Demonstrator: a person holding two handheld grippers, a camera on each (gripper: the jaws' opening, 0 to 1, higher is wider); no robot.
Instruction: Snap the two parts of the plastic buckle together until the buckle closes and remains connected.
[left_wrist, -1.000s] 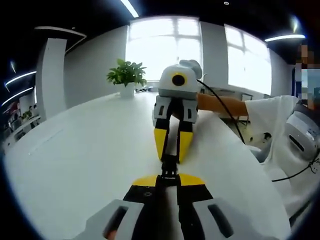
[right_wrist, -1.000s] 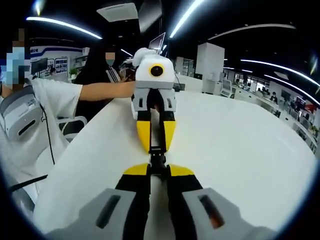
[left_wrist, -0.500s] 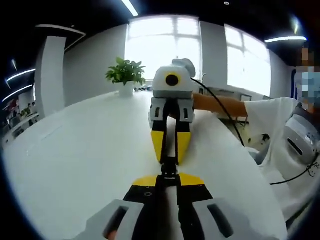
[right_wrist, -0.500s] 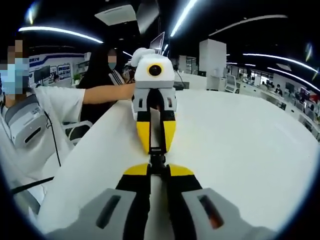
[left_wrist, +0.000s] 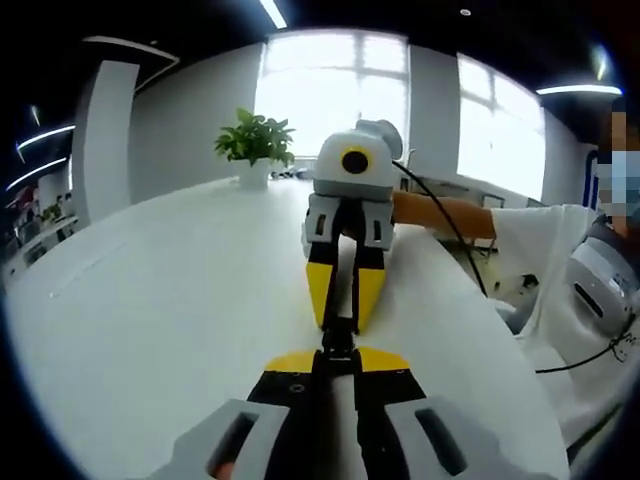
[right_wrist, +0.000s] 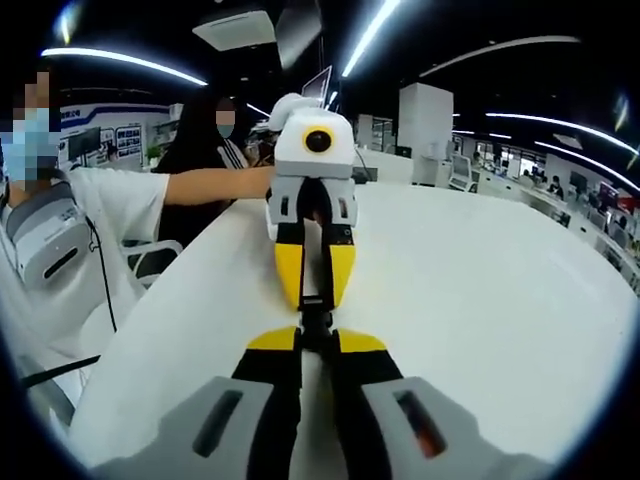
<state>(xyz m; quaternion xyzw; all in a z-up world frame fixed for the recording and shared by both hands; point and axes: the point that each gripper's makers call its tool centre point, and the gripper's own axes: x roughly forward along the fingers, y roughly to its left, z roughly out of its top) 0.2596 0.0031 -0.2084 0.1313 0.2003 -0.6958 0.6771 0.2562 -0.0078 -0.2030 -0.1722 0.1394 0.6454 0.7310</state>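
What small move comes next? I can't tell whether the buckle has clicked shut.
Probably press the two tongs straight toward each other a little more. The left tongs and right tongs meet tip to tip, each shut on a black buckle part, over the white table. The joint looks too small to confirm it is latched.

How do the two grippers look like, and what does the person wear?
Each gripper has a light grey body, black fingers and yellow fingertips. In the left gripper view, the right gripper carries a grey-white box and a black cable along the arm. The left gripper looks the same. The person wears a white short sleeve.
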